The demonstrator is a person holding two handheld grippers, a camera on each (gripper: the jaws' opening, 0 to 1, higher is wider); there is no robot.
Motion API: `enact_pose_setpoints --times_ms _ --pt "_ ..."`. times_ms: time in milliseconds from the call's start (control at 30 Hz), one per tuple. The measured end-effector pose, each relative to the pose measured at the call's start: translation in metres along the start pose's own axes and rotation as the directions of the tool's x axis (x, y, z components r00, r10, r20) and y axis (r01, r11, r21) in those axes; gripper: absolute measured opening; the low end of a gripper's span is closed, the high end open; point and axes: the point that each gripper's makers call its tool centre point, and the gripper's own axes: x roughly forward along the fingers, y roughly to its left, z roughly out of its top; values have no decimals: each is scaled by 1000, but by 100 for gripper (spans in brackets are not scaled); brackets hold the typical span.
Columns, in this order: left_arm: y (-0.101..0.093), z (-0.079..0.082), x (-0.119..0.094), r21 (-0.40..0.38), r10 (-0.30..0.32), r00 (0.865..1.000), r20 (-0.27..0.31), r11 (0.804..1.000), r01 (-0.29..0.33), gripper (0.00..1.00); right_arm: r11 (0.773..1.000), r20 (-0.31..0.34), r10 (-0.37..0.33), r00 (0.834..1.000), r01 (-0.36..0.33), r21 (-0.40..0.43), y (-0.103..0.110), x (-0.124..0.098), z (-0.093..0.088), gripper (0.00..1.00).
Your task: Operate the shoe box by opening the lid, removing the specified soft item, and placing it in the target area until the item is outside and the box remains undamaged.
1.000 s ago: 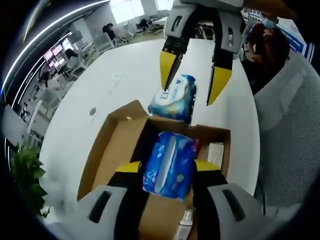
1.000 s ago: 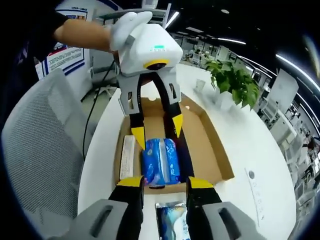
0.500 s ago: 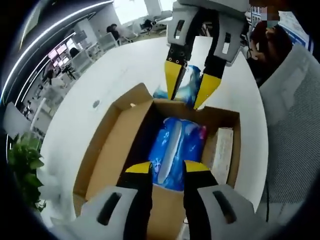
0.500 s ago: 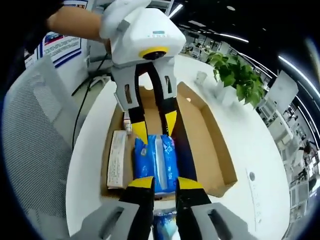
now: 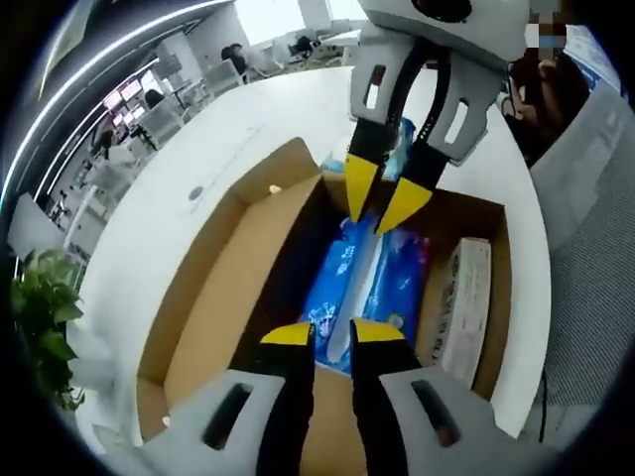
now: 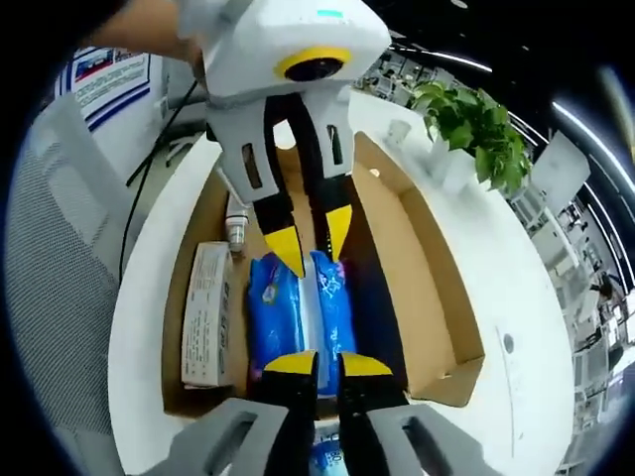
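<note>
Second blue pack (image 5: 402, 139) behind right tool (image 5: 380, 205)

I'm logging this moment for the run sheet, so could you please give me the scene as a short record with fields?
box: open cardboard shoe box on a white table
soft item: blue pack lying inside the box
left claw: jaws nearly closed at one end of the pack
right claw: jaws nearly closed at the opposite end
beside pack: small white carton
outside box: second blue pack

one open cardboard box (image 5: 213, 273), two blue tissue packs (image 5: 362, 283), one white carton (image 6: 205, 315)
</note>
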Motion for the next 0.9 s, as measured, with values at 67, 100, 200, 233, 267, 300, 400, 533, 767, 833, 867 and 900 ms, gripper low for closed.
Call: enact_pose_setpoints --times_ms 67,100,200,233,267,300,400,533,767,833,867,900 --pt "0 0 2 2 -4 1000 2 1000 4 11 1000 -5 -6 1000 6 -7 0 4 0 2" --pt "1 -1 3 2 -5 1000 3 1000 5 11 1000 -6 -7 1000 7 -15 1 6 0 2" --pt "1 -3 8 2 -12 1000 1 1000 12 11 999 -14 -23 1000 23 -29 -1 13 1 2" --pt "1 -4 9 4 -11 1000 0 1000 11 11 998 -28 -33 999 32 -47 -2 15 0 2" --pt "1 -5 12 5 -11 1000 -3 1000 11 11 995 -46 -47 998 43 -85 -3 17 -1 2" --pt "2 -7 14 7 -9 1000 -10 1000 9 11 992 -58 -47 997 40 -121 -2 19 -2 2" --pt "2 -10 19 5 -13 1000 -24 1000 13 10 983 -83 -73 994 58 -172 -2 24 -4 1" --pt "0 -14 21 23 -15 999 -35 1000 15 4 989 -80 -68 994 57 -135 -3 26 -5 0" --pt "2 -14 20 -5 -17 1000 -22 1000 17 0 995 -49 -68 996 64 -81 -4 23 -3 0" --pt "2 -14 18 -6 -21 1000 -21 1000 21 0 996 -41 -64 997 61 -66 -3 22 -2 0" --pt "1 -14 17 -7 -23 999 -22 1000 23 0 996 -36 -66 997 63 -64 -3 22 -2 0" --pt "1 -14 16 -8 -23 1000 -21 1000 23 0 996 -30 -72 997 70 -62 -4 21 -1 0"
